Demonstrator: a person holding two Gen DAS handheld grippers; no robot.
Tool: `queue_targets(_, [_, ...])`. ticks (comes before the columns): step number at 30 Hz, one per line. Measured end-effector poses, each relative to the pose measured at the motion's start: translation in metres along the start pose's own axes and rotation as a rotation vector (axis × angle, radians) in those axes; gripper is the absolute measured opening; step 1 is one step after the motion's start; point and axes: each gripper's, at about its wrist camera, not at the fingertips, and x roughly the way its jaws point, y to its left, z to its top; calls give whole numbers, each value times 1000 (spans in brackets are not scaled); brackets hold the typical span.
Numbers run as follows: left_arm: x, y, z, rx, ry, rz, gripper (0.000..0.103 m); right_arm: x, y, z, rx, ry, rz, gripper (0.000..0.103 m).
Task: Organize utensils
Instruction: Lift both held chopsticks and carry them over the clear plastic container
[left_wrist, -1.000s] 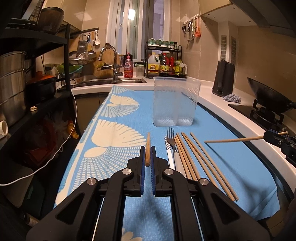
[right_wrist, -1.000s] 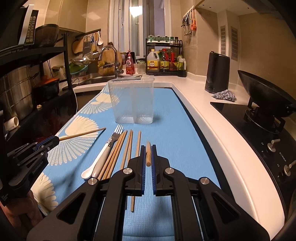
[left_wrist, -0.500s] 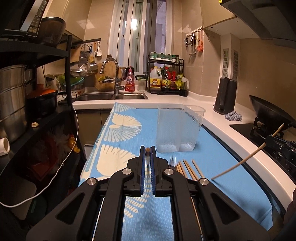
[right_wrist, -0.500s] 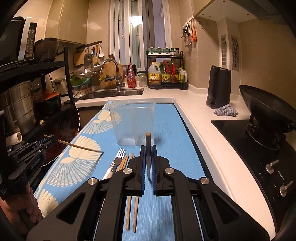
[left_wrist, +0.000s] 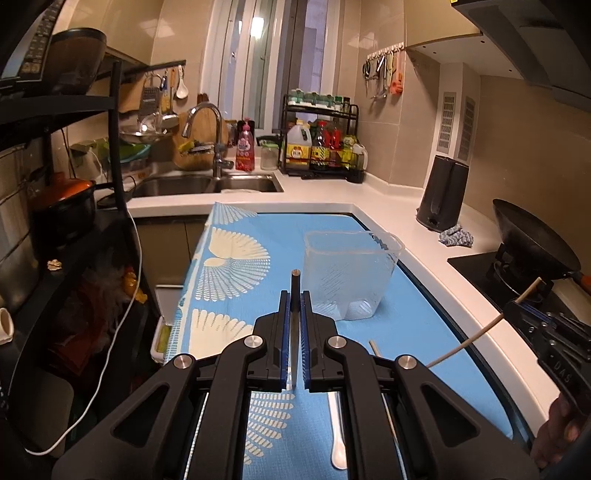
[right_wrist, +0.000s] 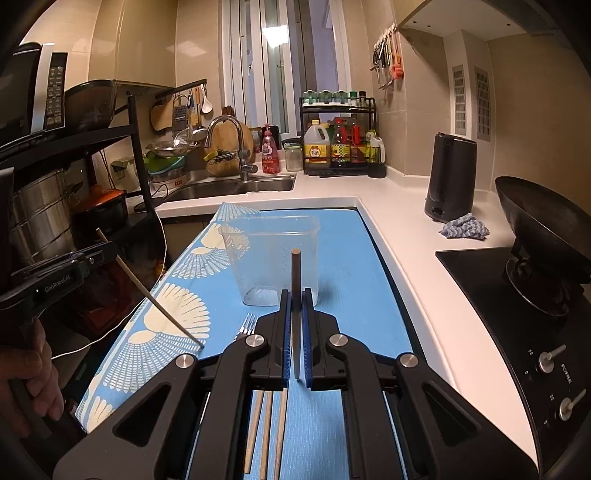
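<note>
Blue cloth (left_wrist: 258, 229) with pale fan shapes, spread over a white counter (left_wrist: 388, 210) in a warmly lit kitchen. Near the middle of the cloth, at about twelve o'clock from both cameras, a clear plastic container (left_wrist: 347, 273), upright and open-topped.

Seen from the left wrist: left hand-held gripper (left_wrist: 295, 295) clenched on a wooden chopstick (left_wrist: 295, 284), dark tip poking up between the blue pads, lifted clear of the cloth. At four o'clock, right hand-held gripper (left_wrist: 517, 306), also clamped on a second chopstick (left_wrist: 465, 343), tilted with its lower end pointing toward the cloth. Below the left gripper, partly hidden, a white spoon (left_wrist: 338, 446) lying on the cloth.

Seen from the right wrist: right hand-held gripper clenched on its chopstick, tip standing up in front of the container. Beneath it, three more chopsticks (right_wrist: 266, 432) lying side by side on the cloth, and a metal fork (right_wrist: 247, 325) just beside them at eleven o'clock, tines toward the container. At nine o'clock, the left hand-held gripper with its slanted chopstick, lower tip close over the cloth; whether touching, cannot tell. A person's hand (right_wrist: 26, 384) at eight o'clock on that gripper's handle.

At two o'clock, a black wok (right_wrist: 539, 225) on a stove. At eleven o'clock, far back, a sink (right_wrist: 236, 188).
</note>
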Motion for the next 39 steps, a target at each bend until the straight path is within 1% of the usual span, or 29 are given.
queue_targets(6, [12, 0, 10, 0, 64, -22, 5, 5, 1, 19, 1, 3, 17, 6])
queue_targets(11, [18, 3, 22, -10, 84, -31, 5, 8, 2, 37, -21, 1, 7, 6])
queue_targets(17, [25, 8, 44, -4, 101, -39, 5, 14, -3, 72, -6, 5, 23, 6])
queue_targets(20, [29, 12, 64, -15, 91, -45, 5, 13, -4, 94, -10, -15, 23, 6])
queue_targets(24, [30, 15, 98, -23, 58, -53, 5, 8, -6, 127, 2, -64, 45, 6])
queue_targets(28, [23, 9, 134, -2, 3, -52, 5, 0, -6, 162, 0, -137, 50, 6])
queue_targets(31, [20, 3, 159, 14, -39, -54, 5, 4, -6, 180, -2, -163, 44, 6])
queue_targets(34, [26, -3, 176, 8, -52, -79, 5, 21, -8, 187, 11, -152, 50, 6])
queue_targets(36, [33, -6, 182, 6, -53, -87, 5, 36, -8, 185, 16, -130, 46, 6])
queue_targets(39, [60, -14, 179, 2, -12, -107, 5, 63, -12, 175, 29, -82, 41, 6])
